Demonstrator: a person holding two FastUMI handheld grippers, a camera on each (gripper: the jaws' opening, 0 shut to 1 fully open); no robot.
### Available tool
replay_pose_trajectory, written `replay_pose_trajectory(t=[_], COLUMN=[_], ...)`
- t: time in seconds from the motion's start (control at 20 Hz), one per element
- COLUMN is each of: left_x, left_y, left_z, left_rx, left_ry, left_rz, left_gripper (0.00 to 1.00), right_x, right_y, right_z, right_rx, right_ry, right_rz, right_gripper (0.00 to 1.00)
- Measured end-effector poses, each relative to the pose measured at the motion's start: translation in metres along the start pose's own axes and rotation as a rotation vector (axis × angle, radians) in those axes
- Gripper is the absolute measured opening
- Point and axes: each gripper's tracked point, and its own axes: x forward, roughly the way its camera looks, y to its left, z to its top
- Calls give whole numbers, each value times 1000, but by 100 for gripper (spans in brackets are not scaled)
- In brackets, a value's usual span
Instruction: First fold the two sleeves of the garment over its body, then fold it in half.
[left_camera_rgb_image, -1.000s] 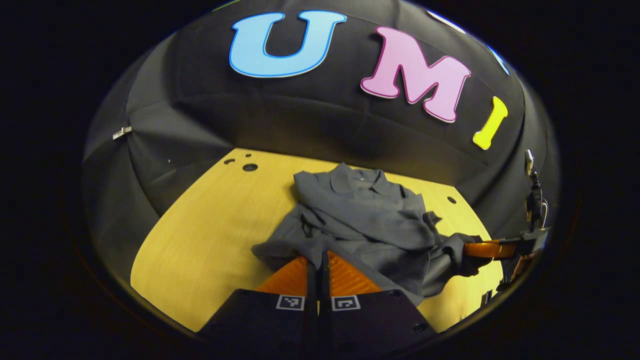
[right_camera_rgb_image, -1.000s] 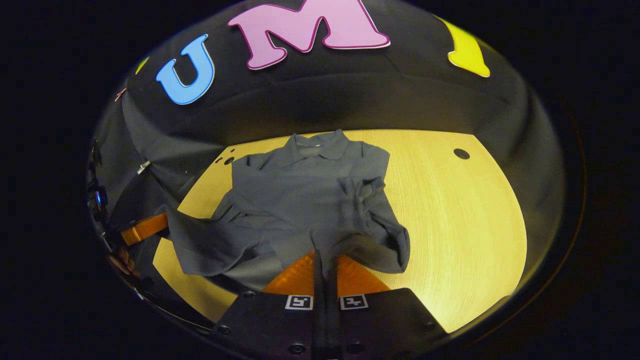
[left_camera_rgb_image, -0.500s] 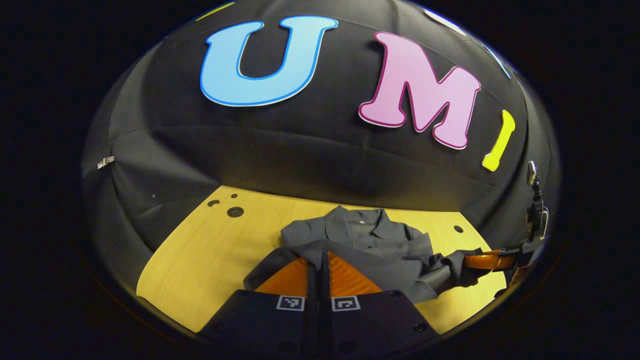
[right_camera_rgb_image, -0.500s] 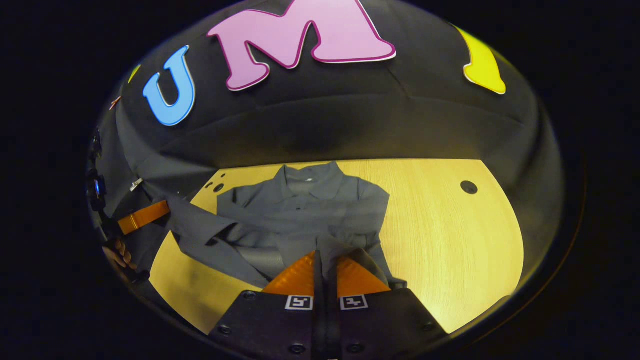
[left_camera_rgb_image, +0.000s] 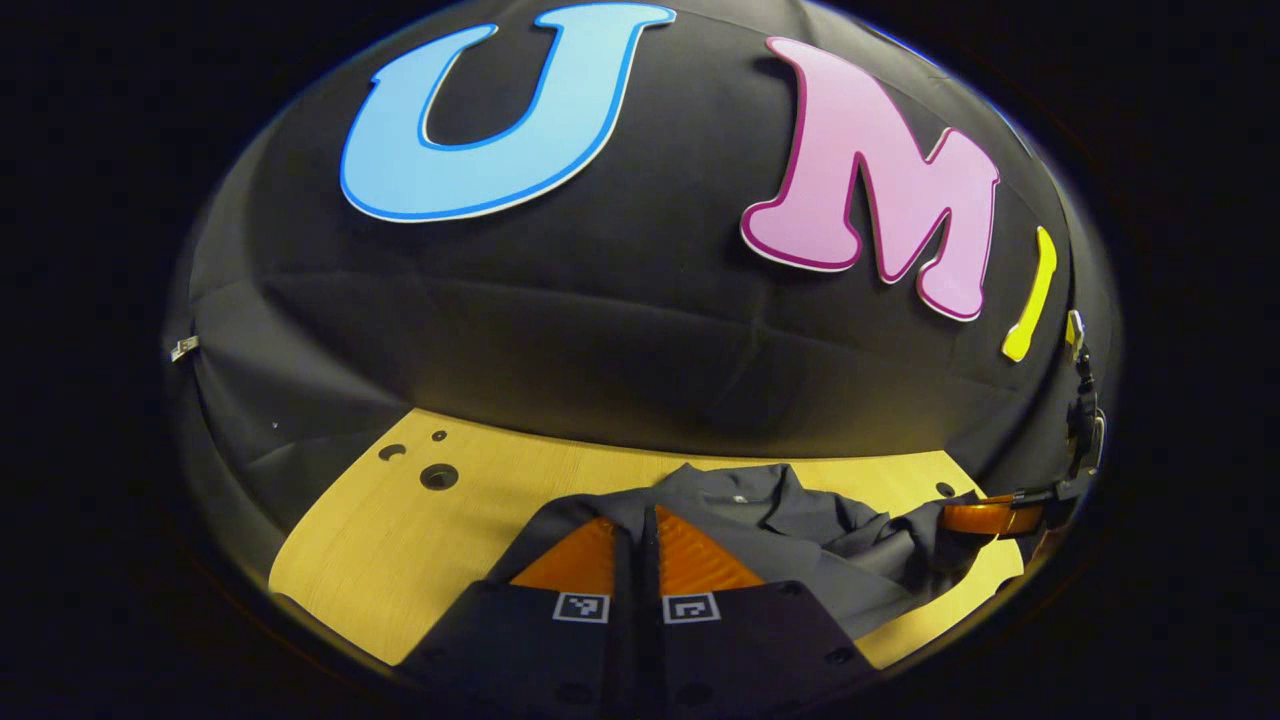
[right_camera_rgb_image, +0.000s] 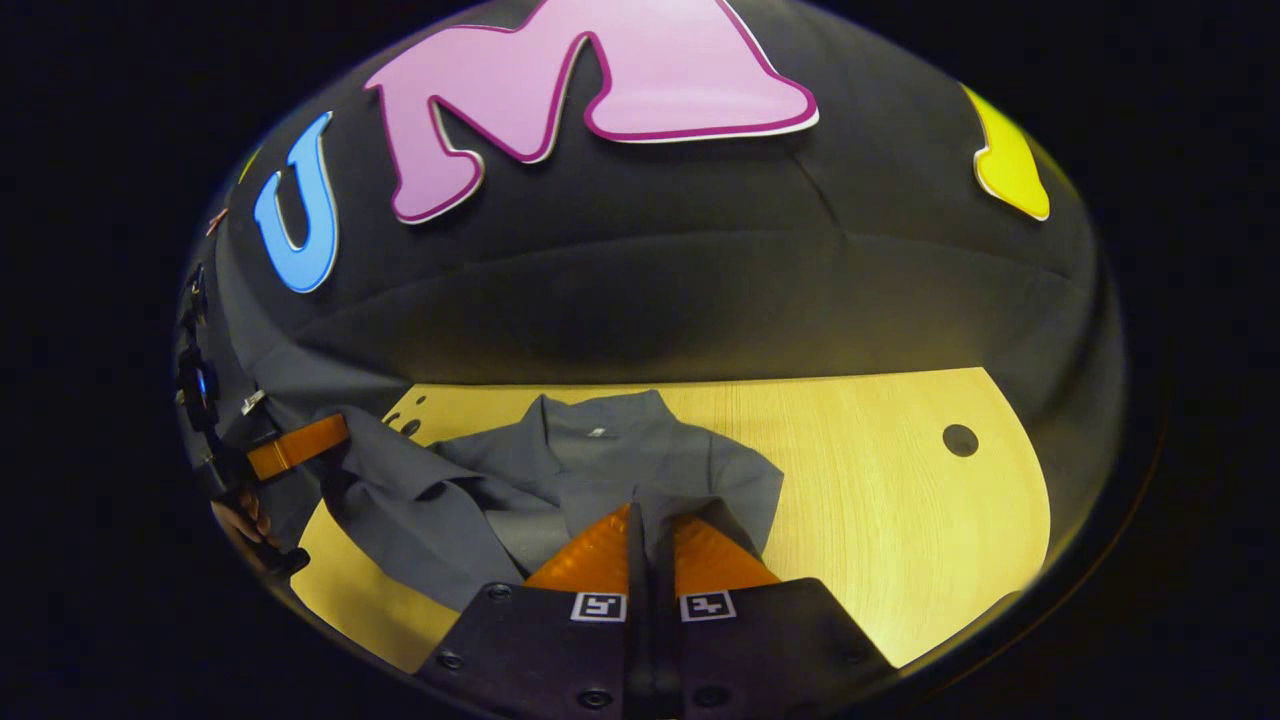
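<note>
A dark grey collared shirt (right_camera_rgb_image: 590, 470) lies on the wooden table (right_camera_rgb_image: 880, 500), its collar (right_camera_rgb_image: 595, 435) toward the booth wall. My right gripper (right_camera_rgb_image: 650, 515) is shut on a fold of the shirt's lower edge and holds it raised over the body, close to the collar. In the left gripper view the shirt (left_camera_rgb_image: 800, 530) bunches low, with the collar (left_camera_rgb_image: 740, 490) just past my left gripper (left_camera_rgb_image: 637, 515), which is shut on the fabric's edge. The right gripper (left_camera_rgb_image: 985, 517) also appears at the far right, cloth draped from it. The left gripper (right_camera_rgb_image: 295, 445) appears at the left with a hand (right_camera_rgb_image: 240, 515) behind it.
The table (left_camera_rgb_image: 400, 540) has round holes at its far left corner (left_camera_rgb_image: 438, 476) and one at its far right (right_camera_rgb_image: 960, 440). The black cloth wall stands right behind the table's far edge. Bare wood stretches to the right of the shirt in the right gripper view.
Both grippers have carried the shirt's lower edge forward toward the collar. The shirt's body now looks shorter, and the wall looms closer.
</note>
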Motion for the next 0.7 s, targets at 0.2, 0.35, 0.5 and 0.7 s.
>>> replay_pose_trajectory(t=[0.2, 0.35, 0.5, 0.7], left_x=[30, 47, 55, 50], left_y=[7, 15, 14, 22], left_z=[-6, -20, -32, -35], left_rx=[-48, -43, -67, -48], left_ry=[11, 37, 60, 77], left_rz=[5, 23, 34, 87], left_gripper=[5, 5, 5, 27], right_x=[30, 51, 63, 56], right_y=[-12, -19, -26, -32], right_z=[1, -10, -21, -12], right_rx=[33, 67, 93, 97], right_ry=[11, 36, 66, 42], right_rz=[-18, -32, -53, -83], right_gripper=[5, 5, 16, 65])
